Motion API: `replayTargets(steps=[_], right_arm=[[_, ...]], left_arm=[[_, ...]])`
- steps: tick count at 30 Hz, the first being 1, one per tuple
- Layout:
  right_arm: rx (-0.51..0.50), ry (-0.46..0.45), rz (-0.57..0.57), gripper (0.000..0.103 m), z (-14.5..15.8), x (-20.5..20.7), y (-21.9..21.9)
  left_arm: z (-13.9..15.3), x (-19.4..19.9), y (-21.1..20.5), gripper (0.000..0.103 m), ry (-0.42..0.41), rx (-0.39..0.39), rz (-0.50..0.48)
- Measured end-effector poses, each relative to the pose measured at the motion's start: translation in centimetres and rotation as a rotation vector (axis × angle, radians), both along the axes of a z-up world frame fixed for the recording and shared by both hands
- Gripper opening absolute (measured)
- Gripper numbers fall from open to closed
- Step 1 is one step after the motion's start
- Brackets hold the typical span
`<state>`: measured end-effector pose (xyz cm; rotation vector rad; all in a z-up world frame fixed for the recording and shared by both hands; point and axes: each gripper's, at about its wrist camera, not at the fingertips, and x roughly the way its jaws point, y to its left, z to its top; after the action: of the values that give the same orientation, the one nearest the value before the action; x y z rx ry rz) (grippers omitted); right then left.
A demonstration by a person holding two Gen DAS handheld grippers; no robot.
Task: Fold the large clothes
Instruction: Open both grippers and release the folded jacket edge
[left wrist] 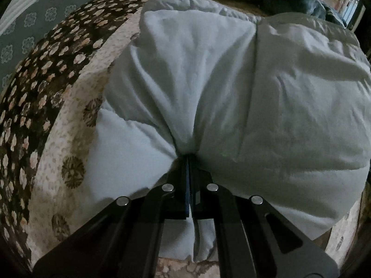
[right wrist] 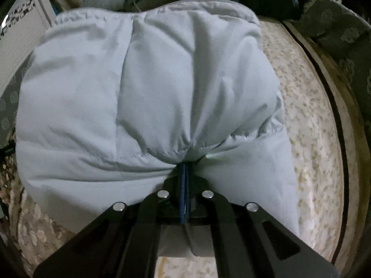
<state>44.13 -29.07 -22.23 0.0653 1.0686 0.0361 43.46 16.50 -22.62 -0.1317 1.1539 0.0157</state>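
On the bed's cream floral-patterned bedspread (left wrist: 69, 139) lies your puffy pale-blue quilted garment (left wrist: 231, 81), doubled over. Your left claw (left wrist: 188, 159) is pinched tight on a gathered fold at its near edge; your right claw (right wrist: 185, 164) is likewise clamped on a bunched, stitched hem, the fabric puckering around each.

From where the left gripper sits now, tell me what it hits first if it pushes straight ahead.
The left gripper is already shut on the pale padded garment, so it would press straight into that bunched fabric. Beyond it lies more of the garment on the patterned bedspread; depth past that is unclear.
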Motion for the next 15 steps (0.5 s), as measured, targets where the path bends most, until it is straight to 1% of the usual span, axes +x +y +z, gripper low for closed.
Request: replayTargets(steps=[2, 5, 6, 7, 8, 9, 10, 11, 12, 13, 14, 15], right_arm=[[-0.023, -0.001, 0.002, 0.000, -0.3, 0.1, 0.6], [-0.024, 0.004, -0.022, 0.000, 0.0, -0.2, 0.7], [-0.021, -0.001, -0.033, 0.000, 0.6, -0.6, 0.6], [-0.015, -0.015, -0.038, 0.005, 1.2, -0.9, 0.3], [-0.004, -0.050, -0.034, 0.006, 2.2, -1.6, 0.0], [0.003, -0.087, -0.025, 0.006, 3.2, -2.5, -0.4], [0.004, -0.124, -0.024, 0.006, 4.1, -3.3, -0.7], [0.007, -0.143, -0.029, 0.007, 4.8, -3.9, -0.9], [0.018, -0.163, -0.037, 0.007, 5.5, -4.7, -1.3], [0.035, -0.184, -0.044, 0.007, 6.2, -5.3, -1.8], [0.053, -0.201, -0.052, 0.016, 6.8, -6.0, -2.3], [0.057, -0.208, -0.058, 0.027, 7.2, -6.5, -2.5]], left_arm=[[-0.2, 0.2, 0.0, 0.003, 0.003, 0.003, 0.002], [0.2, 0.6, -0.1, 0.003, -0.004, 0.003, 0.005], [0.5, 0.3, 0.0, 0.003, -0.008, 0.000, 0.006], [0.8, -0.2, 0.3, 0.003, -0.013, -0.005, 0.006], [1.2, -0.8, 0.4, 0.006, -0.018, -0.014, 0.006], [1.7, -1.7, 0.8, 0.011, -0.032, -0.027, 0.005], [2.3, -3.3, 0.9, 0.022, -0.046, -0.031, 0.006], [2.6, -3.9, 1.1, 0.033, -0.059, -0.032, 0.010], [3.0, -4.8, 1.4, 0.038, -0.075, -0.024, 0.022], [3.2, -5.3, 1.5, 0.048, -0.085, -0.007, 0.033], [3.5, -6.1, 1.6, 0.060, -0.100, 0.022, 0.047], [4.0, -7.1, 1.6, 0.066, -0.113, 0.046, 0.059]])
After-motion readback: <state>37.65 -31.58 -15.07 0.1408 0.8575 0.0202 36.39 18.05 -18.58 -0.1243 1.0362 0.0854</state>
